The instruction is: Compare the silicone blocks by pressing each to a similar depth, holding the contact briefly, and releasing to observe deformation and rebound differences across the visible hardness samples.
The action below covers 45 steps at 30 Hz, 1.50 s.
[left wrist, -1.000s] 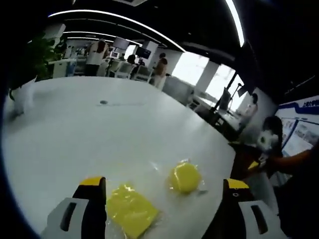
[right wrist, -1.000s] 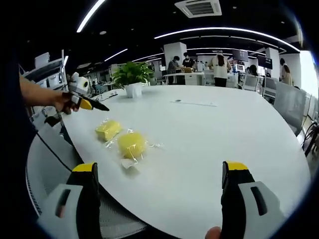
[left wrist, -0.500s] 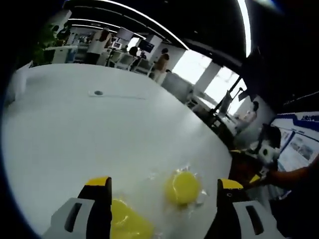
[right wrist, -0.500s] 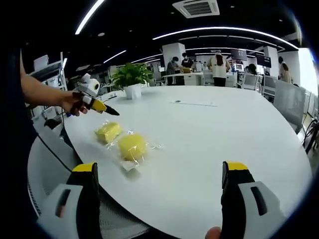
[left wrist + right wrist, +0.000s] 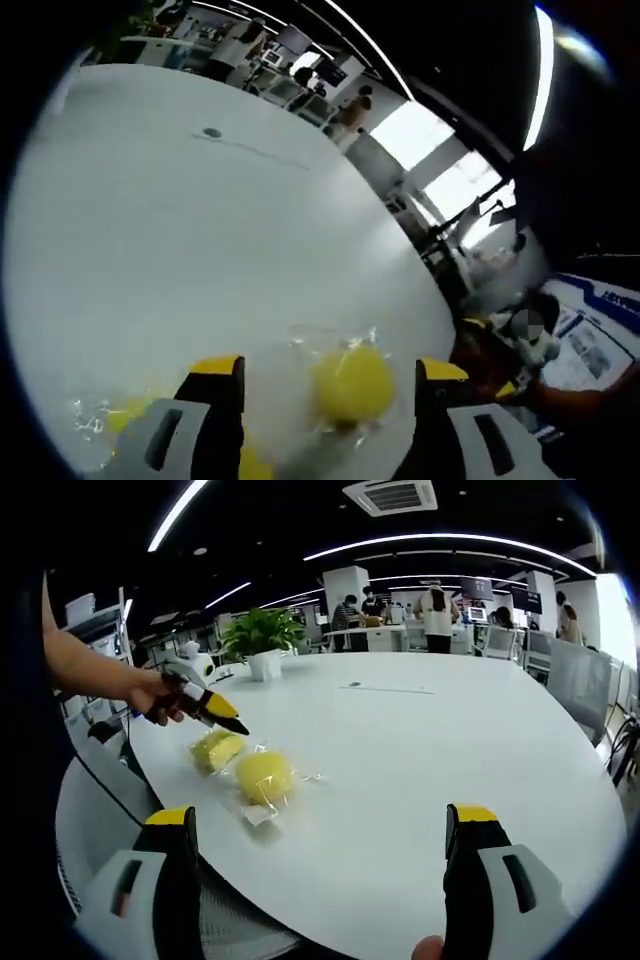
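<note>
Task stage — approach; no press yet visible on either sample, so all pressing, holding and releasing judged outstanding.

2 yellow silicone samples, each in clear wrap, lying on the white table (image 5: 430,770) near its edge on the person's side:
- round block (image 5: 264,776) — dome-like, no long axis to speak of; sits between the left gripper's jaws in the left gripper view (image 5: 351,384), not touched by either jaw.
- square block (image 5: 217,748) — just beside the round one, apart from it; flat on the table, long axis judged to run away from the table edge in the right gripper view. Partly hidden behind the near jaw in the left gripper view (image 5: 130,412), blurred.

Left gripper (image 5: 228,718) — carried in the person's hand (image 5: 160,696), tips just above the square block, contact not certain. Jaws parted wide in its own view (image 5: 320,365), grasping nothing.

Right gripper (image 5: 325,825) — jaws released, spread wide, nothing between them; held back over the table edge, well apart from both blocks.

Other: potted plant (image 5: 265,640) at the far side of the table.
</note>
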### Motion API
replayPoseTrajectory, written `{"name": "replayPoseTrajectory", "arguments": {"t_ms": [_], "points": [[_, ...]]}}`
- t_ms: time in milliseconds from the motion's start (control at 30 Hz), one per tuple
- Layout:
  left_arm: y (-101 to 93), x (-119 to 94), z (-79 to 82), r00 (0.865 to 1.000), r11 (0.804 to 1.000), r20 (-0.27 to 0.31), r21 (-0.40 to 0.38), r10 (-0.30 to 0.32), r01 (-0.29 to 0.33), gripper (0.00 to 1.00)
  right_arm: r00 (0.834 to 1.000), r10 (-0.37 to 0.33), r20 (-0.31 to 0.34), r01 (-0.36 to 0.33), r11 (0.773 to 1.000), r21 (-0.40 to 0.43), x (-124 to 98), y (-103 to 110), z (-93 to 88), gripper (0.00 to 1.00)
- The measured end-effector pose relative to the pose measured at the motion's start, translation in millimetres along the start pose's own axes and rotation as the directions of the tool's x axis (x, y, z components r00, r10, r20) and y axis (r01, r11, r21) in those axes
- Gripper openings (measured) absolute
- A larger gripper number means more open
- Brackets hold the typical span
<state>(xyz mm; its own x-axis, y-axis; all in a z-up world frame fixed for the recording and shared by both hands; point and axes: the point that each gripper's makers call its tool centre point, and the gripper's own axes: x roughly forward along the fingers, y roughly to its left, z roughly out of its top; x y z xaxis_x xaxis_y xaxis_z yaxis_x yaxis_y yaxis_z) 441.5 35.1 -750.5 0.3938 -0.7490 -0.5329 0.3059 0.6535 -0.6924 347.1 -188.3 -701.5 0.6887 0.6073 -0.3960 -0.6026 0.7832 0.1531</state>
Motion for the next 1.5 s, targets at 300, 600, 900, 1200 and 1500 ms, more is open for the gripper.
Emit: {"name": "replayPoseTrajectory", "arguments": {"t_ms": [300,600,900,1200,1500], "points": [[7.2,17,1.9,1.000,0.994,0.012,-0.111,0.018,-0.017,0.47,1.000,0.000,0.003,0.000,1.000,0.013,-1,4,-3.1,0.97],[11.0,29,-7.8,0.999,0.980,-0.026,-0.195,0.036,-0.040,0.32,1.000,0.006,-0.015,-0.006,1.000,0.010,-1,5,-9.7,0.97],[12.7,31,-6.1,0.999,0.966,-0.033,-0.253,0.035,-0.043,0.23,1.000,0.001,-0.016,-0.001,1.000,0.013,-3,4,-8.9,0.97],[17.6,39,-13.7,0.997,0.963,-0.063,-0.264,0.042,-0.057,0.16,1.000,0.001,-0.022,0.000,1.000,0.018,-5,3,-10.3,0.97],[18.3,43,-14.9,0.998,0.969,-0.055,-0.242,0.028,-0.041,0.04,1.000,-0.005,-0.027,0.005,1.000,0.012,-7,0,-9.7,0.97]]}}
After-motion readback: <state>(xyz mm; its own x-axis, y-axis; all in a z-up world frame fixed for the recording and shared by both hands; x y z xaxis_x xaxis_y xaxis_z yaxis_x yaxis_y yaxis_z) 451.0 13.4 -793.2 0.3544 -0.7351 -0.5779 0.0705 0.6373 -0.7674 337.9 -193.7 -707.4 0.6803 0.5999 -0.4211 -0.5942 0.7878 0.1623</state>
